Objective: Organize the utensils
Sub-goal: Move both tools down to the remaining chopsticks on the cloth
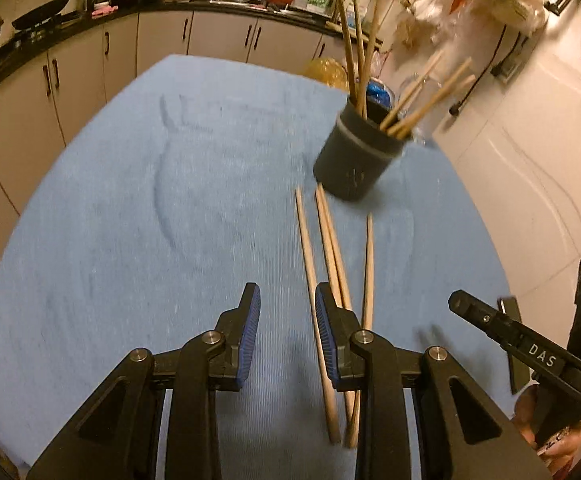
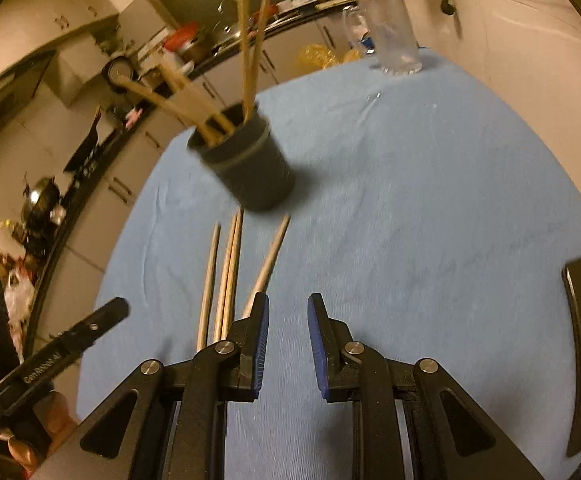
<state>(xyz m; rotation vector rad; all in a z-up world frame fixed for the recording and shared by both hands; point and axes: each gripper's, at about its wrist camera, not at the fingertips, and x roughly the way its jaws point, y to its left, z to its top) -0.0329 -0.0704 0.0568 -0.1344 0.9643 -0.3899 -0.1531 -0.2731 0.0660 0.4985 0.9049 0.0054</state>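
blue cloth covers the table under me, the biggest thing here. on it stands the dark holder, upright, with several chopsticks already leaning in it. a clear glass sits at the far edge. four loose chopsticks lie flat just in front of the holder, their far tips nearly at its base. my left gripper hangs over the cloth beside them, jaws parted and empty; my right gripper is the same, parted with nothing in it. i judge the sticks light, stiff and a bit slick, likely to roll. i'd pinch one near its middle so it stays level.
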